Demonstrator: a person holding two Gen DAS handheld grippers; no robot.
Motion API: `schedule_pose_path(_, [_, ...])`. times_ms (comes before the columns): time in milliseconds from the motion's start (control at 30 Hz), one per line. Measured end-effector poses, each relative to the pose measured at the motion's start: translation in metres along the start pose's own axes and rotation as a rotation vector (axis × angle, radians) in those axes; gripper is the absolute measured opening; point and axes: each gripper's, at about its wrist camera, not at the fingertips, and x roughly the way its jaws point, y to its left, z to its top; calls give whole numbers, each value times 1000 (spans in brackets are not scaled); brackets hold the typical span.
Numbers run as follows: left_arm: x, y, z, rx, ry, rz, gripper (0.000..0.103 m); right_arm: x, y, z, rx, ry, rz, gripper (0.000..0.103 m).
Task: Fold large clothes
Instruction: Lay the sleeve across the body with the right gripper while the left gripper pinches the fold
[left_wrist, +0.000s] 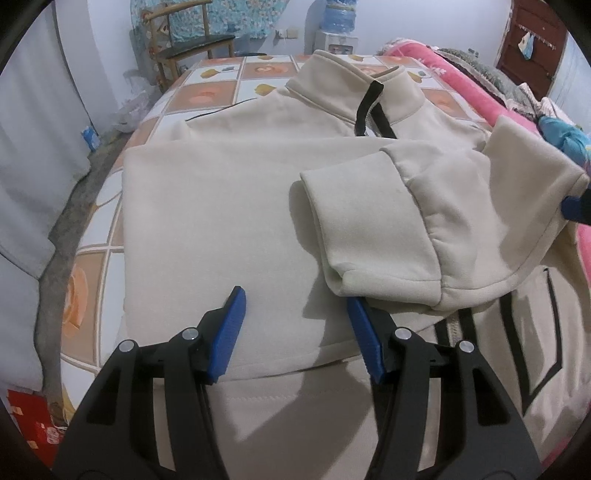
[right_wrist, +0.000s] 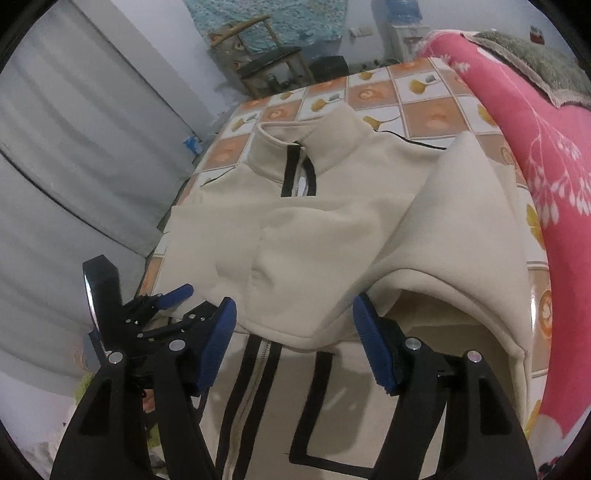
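Both grippers stand released, nothing pinched. The right gripper (right_wrist: 293, 332) has its jaws apart on either side of the folded-over edge of the cream zip-neck jacket (right_wrist: 332, 229), the hem (right_wrist: 291, 338) just ahead of the pads. The left gripper (left_wrist: 295, 332) hovers over the folded-in sleeve cuff (left_wrist: 369, 236), which seems to touch its right pad. The jacket lies collar-away on the checked tablecloth (left_wrist: 207, 92), long axis running straight ahead; the right hand looks nearer the loose edge.
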Motion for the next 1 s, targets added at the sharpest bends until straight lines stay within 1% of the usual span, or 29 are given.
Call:
schedule_pose_path(133, [-12,-1,-2,24,2,-26,56,1,-4,2,-2,-8,-11,65])
schedule_pose_path(167, [-19,-1,-4,33,-1,-41,57,1,-5,1,-1,-13,-11,65])
schedule_pose_path(200, [-24,-2,-5,41,-7,-51,61,0,-6,0,0,-15,-9,65])
schedule_pose_path(267, [-40,-1,-7,52,-32,-64,64,-3,-8,-5,3,-20,-23,65])
schedule_pose_path(300, [-51,1,-8,58,-52,-76,65,-5,-9,-10,2,-24,-31,68])
schedule_pose_path(333, [-57,1,-8,58,-64,-83,66,-6,-10,-14,1,-23,-35,74])
schedule_pose_path(400, [-72,6,-7,53,-96,-106,67,-6,-12,-22,-8,-17,-53,80])
schedule_pose_path(500, [-82,12,1,29,-116,-146,67,-3,-12,-36,-56,-8,-125,82])
schedule_pose_path(567, [-81,15,8,2,-121,-167,67,1,-16,-44,-70,16,-152,82])
schedule_pose_path(633, [-76,19,17,-40,-123,-195,67,2,-22,-50,-57,28,-147,82])
schedule_pose_path(733, [-62,27,26,-108,-107,-186,65,-2,-30,-56,-27,16,-133,82])
schedule_pose_path(800, [-52,34,30,-159,-96,-222,65,-6,-35,-59,-8,5,-119,82])
schedule_pose_path(833, [-47,35,31,-174,-86,-231,63,-9,-38,-60,2,-6,-114,82])
schedule_pose_path(933, [-27,30,40,-197,-36,-284,62,-16,-45,-65,21,-34,-104,82])
schedule_pose_path(967, [-16,27,44,-208,-5,-320,62,-18,-48,-66,32,-41,-101,82])
schedule_pose_path(1000, [-8,24,47,-215,18,-334,62,-19,-52,-67,44,-47,-99,82])
